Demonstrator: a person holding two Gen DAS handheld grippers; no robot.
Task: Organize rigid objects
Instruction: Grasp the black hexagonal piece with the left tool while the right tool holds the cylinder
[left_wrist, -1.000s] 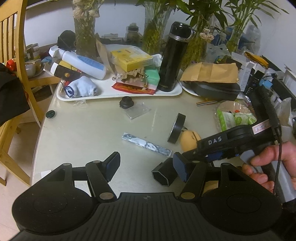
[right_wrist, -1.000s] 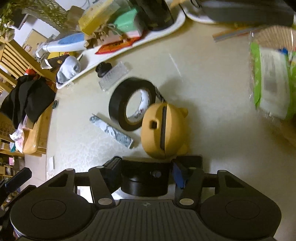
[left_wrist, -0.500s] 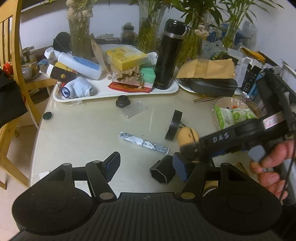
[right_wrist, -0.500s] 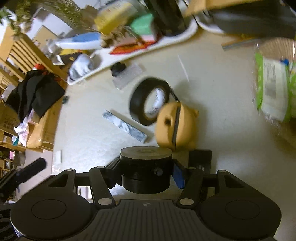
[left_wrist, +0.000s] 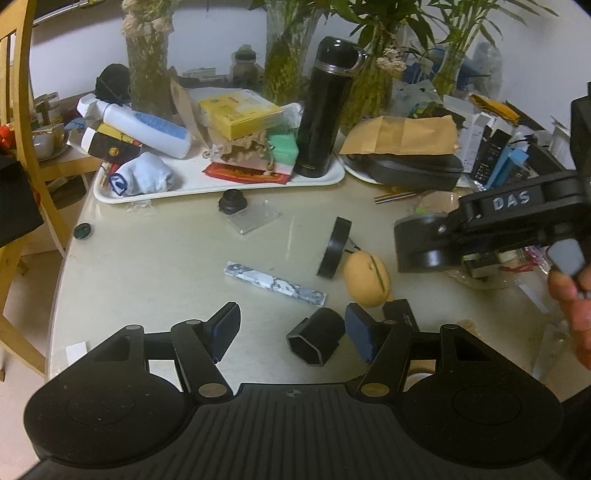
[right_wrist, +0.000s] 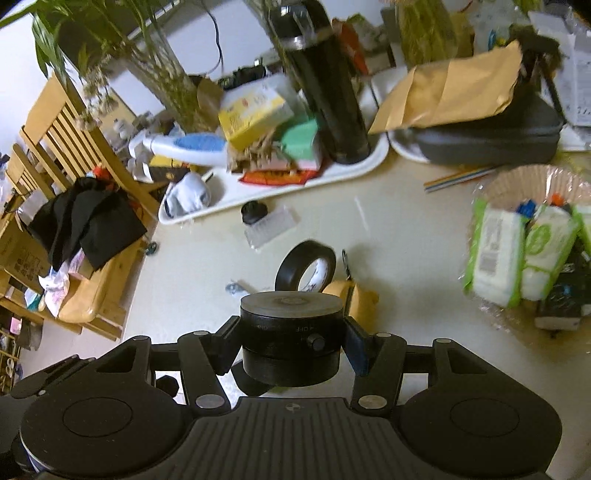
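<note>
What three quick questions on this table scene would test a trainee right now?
1. True or false: the right tongs grip a round black puck.
2. What leans against the yellow toy? A) roll of black tape B) flask C) marbled bar
3. Fill in: the flask stands on the white ____.

Key: 1 true; 2 A; 3 tray. The left tongs are open, and a small black tube lies between them.
</note>
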